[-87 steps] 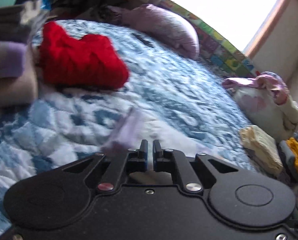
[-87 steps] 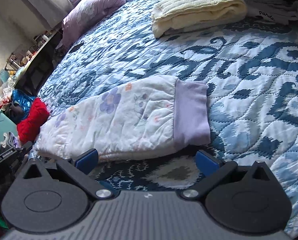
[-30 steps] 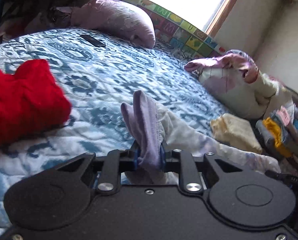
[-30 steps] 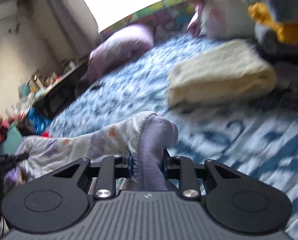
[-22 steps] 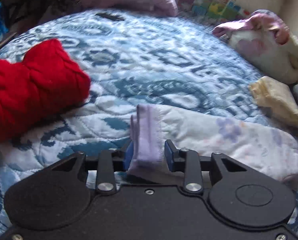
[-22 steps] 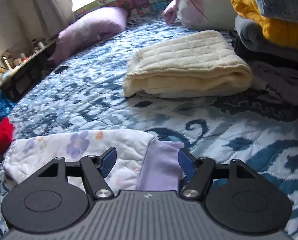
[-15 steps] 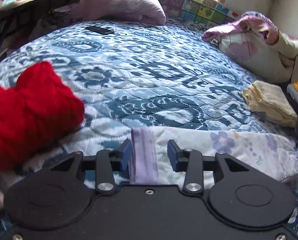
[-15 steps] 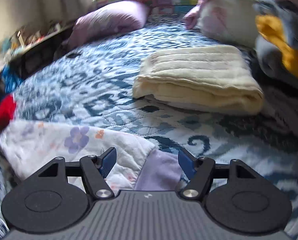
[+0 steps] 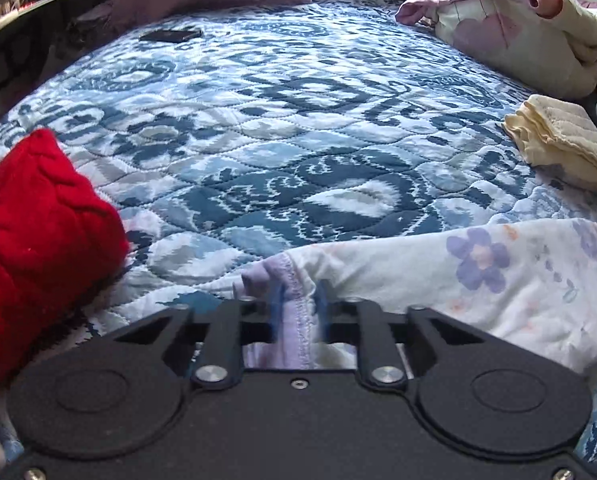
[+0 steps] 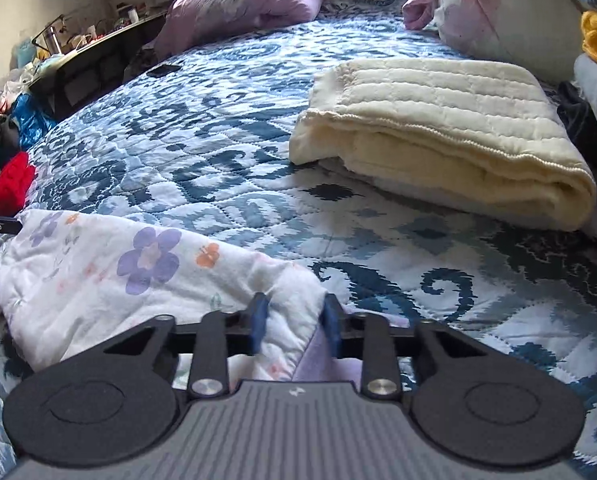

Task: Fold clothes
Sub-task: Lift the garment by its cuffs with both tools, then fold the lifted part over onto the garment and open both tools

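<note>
white floral garment (image 9: 478, 280) lies flat on the bed (image 9: 298, 140), and we pinch its lilac cuffs with left tongs (image 9: 297, 312) and right tongs (image 10: 294, 326).

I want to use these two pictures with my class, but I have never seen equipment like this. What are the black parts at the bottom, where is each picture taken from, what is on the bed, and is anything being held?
There is no robot here. A person holds a two-finger gripper in each hand, and a wide-angle camera on each one looks forward along its fingers. The black plates at the bottom are the grippers themselves.

One picture comes from the left gripper, the other from the right gripper. Both show the same bed with a blue patterned quilt.

On it lie flowered children's trousers, a folded cream blanket, a red knit, a purple pillow and a dark phone-like object.

Each gripper has one end of the trousers between its fingers: the left at a purple cuff. The fingers look narrowed around the cloth, probably gripping.
</note>
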The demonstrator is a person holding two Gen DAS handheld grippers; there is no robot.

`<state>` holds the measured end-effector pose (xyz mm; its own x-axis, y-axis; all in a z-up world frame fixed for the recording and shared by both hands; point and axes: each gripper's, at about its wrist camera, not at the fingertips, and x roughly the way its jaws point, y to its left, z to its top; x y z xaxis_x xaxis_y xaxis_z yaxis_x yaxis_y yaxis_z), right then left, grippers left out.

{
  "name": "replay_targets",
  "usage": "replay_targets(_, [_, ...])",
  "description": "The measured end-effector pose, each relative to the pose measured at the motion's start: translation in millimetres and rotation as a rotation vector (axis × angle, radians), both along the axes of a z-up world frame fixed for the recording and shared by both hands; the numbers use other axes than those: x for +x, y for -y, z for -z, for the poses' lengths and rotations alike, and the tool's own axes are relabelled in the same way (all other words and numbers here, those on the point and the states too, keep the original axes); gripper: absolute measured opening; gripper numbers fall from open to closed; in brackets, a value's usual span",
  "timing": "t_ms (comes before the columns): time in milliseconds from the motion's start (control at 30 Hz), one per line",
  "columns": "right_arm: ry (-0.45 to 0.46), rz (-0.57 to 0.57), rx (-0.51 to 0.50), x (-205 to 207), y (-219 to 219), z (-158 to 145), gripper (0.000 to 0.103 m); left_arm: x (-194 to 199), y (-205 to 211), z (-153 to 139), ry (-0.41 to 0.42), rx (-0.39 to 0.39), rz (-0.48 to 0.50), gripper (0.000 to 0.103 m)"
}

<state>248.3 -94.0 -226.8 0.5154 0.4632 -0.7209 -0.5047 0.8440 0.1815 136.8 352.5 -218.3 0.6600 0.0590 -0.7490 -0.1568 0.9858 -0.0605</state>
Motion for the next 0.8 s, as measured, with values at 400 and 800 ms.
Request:
replay_targets(400, [0.118, -0.023, 0.074, -54, 22, -54, 0.018, -73, 22, -58, 0.215, 0.013, 0.021, 0.006])
replay_targets(800, [0.148, -0.129, 0.0, -143, 51, -84, 0.017, -169, 47, -70, 0.335, 0.066, 0.079, 0.006])
